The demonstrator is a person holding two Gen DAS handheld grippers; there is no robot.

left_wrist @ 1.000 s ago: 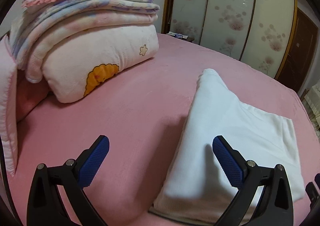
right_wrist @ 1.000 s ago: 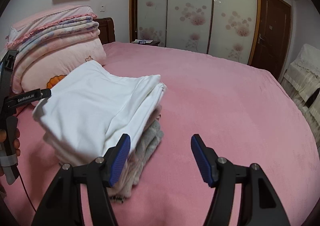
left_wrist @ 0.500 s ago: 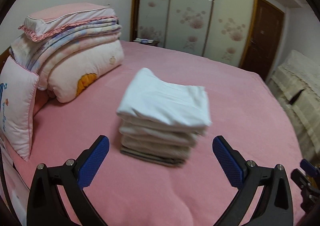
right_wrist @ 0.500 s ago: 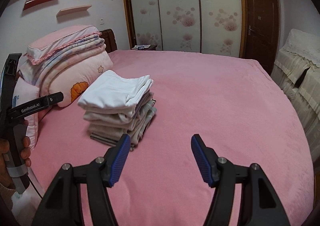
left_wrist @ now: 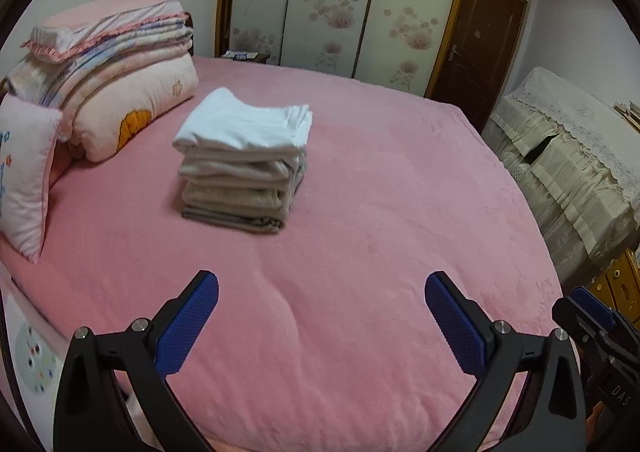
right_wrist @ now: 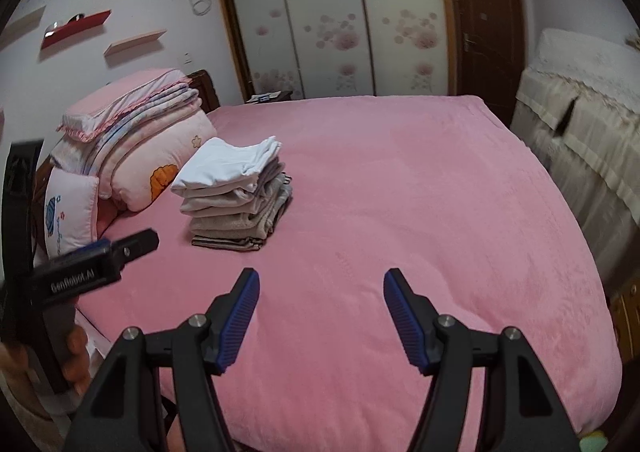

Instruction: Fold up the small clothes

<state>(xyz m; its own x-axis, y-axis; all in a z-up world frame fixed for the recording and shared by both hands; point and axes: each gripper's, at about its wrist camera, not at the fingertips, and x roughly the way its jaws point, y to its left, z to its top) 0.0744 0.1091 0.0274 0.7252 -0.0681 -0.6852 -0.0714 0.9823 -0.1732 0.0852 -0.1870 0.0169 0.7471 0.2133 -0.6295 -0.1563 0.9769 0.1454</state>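
Note:
A stack of folded clothes (left_wrist: 244,160) sits on the pink bed (left_wrist: 380,212), a white piece on top and beige and grey pieces below; the right wrist view shows the stack (right_wrist: 236,196) too. My left gripper (left_wrist: 322,292) hangs open over bare bedspread, well short of the stack, nothing between its blue pads. My right gripper (right_wrist: 320,288) is open as well, over the bed's near part, to the right of the stack. In the right wrist view the left gripper's body (right_wrist: 92,272) shows at the left edge, held by a hand (right_wrist: 76,356).
A pile of folded quilts and pillows (left_wrist: 116,76) lies at the head of the bed, left of the stack. A small pink pillow (left_wrist: 24,176) leans at the left edge. A covered sofa (left_wrist: 568,156) stands to the right, sliding wardrobe doors (left_wrist: 344,8) behind.
Both grippers have pulled back and up from the stack, which now looks smaller and farther away. A second ago they were right at the top white piece. Both stayed open.

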